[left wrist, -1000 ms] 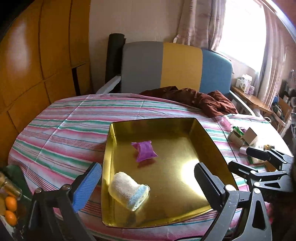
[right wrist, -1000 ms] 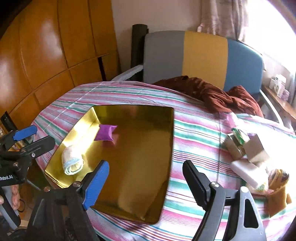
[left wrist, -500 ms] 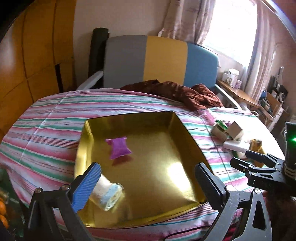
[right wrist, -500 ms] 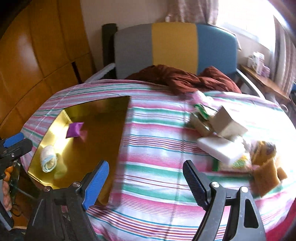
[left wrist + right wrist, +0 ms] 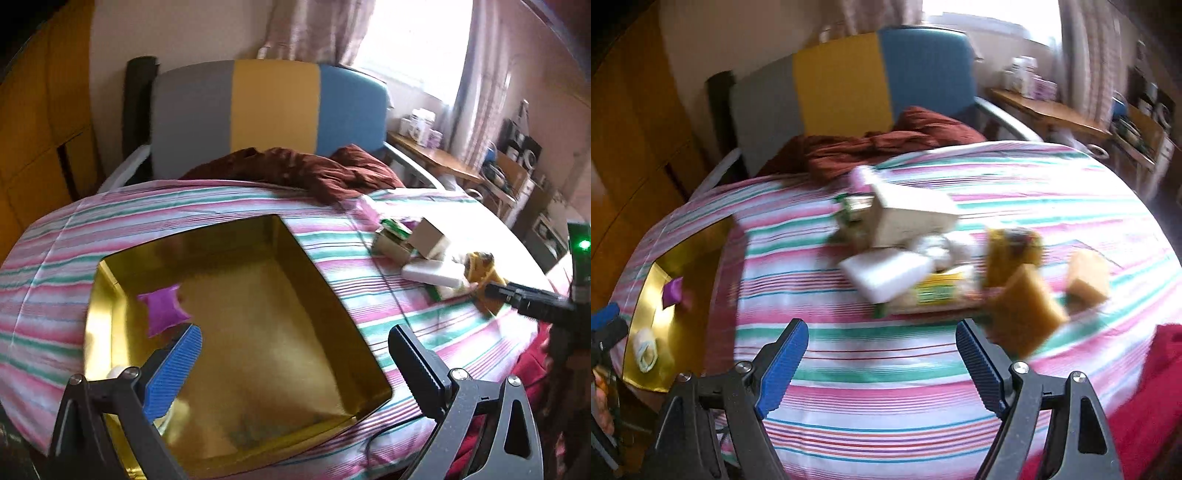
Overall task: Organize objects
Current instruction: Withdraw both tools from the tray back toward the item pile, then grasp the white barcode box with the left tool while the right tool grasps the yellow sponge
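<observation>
No writing is readable; the pile is blurred. Your right tongs (image 5: 882, 354) gape apart, empty, at the bottom of the frame over the striped surface (image 5: 886, 376). The jumbled pile (image 5: 934, 258) sits at centre: one cardboard box (image 5: 908, 218), one white block (image 5: 886, 273), two yellow sponges (image 5: 1027, 306). Your left tongs (image 5: 295, 354) stand apart, empty, above one gold tray (image 5: 325, 291) at lower centre holding one purple packet (image 5: 162, 310) and one white roll (image 5: 646, 349).
</observation>
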The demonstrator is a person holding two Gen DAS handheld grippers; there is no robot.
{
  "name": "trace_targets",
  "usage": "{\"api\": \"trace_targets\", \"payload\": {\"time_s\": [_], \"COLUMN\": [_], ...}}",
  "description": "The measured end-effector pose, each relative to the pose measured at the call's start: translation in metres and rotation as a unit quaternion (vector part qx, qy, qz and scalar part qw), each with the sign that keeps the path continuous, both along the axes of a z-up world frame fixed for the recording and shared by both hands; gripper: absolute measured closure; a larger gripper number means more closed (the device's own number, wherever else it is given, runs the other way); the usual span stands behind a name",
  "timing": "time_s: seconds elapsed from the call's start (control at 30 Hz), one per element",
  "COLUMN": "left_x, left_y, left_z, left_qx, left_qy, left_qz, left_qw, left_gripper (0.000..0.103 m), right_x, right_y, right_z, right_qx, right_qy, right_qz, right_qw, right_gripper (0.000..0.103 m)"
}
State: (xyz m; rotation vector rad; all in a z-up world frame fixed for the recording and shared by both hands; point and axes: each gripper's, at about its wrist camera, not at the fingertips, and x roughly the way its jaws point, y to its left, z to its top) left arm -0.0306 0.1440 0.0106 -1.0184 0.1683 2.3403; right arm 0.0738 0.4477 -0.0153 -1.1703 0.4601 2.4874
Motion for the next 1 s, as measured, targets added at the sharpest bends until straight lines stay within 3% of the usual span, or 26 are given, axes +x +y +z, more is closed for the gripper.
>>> {"api": "trace_targets", "payload": {"time_s": [0.2, 0.33, 0.67, 1.0], "left_x": [0.003, 0.003, 0.001, -0.017], "left_y": [0.036, 0.059, 0.118, 0.19], "left_z": [0.003, 0.003, 0.008, 0.01], "left_qx": [-0.009, -0.018, -0.04, -0.077], "left_qy": [0.004, 0.007, 0.025, 0.048], "left_qz": [-0.049, -0.077, -0.152, -0.212], "left_qw": [0.9988, 0.9968, 0.9872, 0.973], "left_gripper": [0.001, 0.001, 0.001, 0.001], "right_x": [0.028, 0.035, 0.01, 0.01], "right_y": [0.056, 0.084, 0.114, 0.141], "right_z": [0.003, -0.005, -0.031, -0.062], "right_qx": [-0.027, -0.043, -0.103, -0.183], "right_qy": [-0.002, -0.027, -0.065, -0.05], "right_qz": [-0.075, -0.113, -0.113, -0.152], "right_qw": [0.997, 0.992, 0.986, 0.97], "right_gripper": [0.019, 0.019, 0.019, 0.019]}}
